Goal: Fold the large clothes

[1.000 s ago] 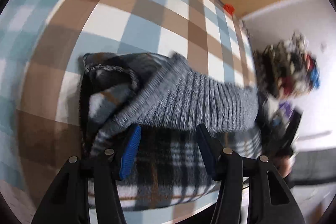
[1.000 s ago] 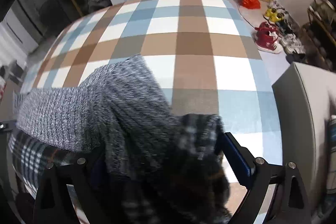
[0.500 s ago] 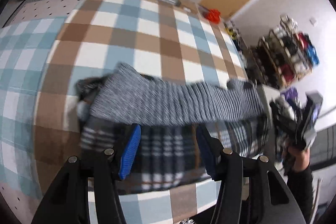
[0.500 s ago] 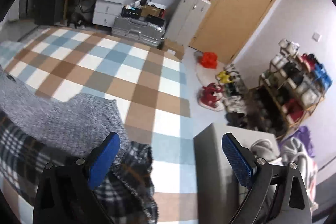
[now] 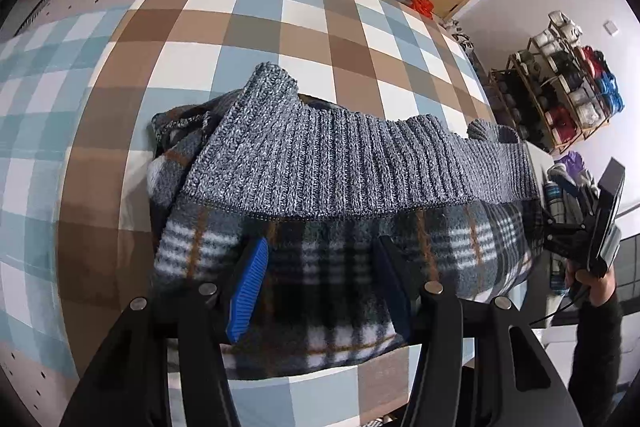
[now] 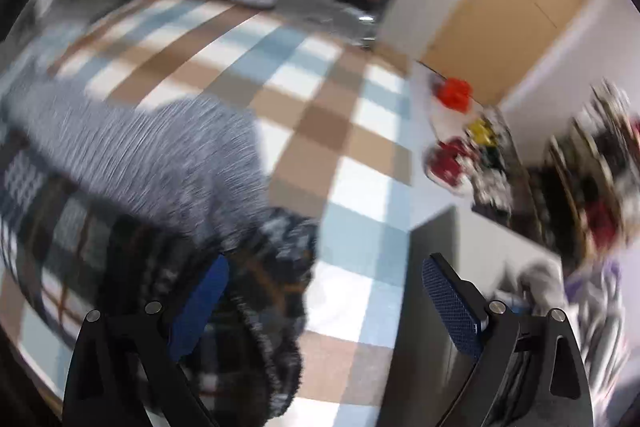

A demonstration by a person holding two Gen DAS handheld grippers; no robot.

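Checked bedding (image 5: 304, 39) in brown, blue and white fills both my views, and the folded plaid garment (image 5: 344, 259) with its grey knit band (image 5: 360, 167) lies at the bed's near edge, close to its right corner. My left gripper (image 5: 324, 287) hangs over the plaid with jaws parted, gripping nothing. My right gripper (image 6: 324, 311) is wide open and empty beside the garment's right end, in a blurred view.

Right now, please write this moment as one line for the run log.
stage: fold laid | garment: plaid side with grey knit band on top, on checked bed cover | left gripper: open, above garment | right gripper: open, empty
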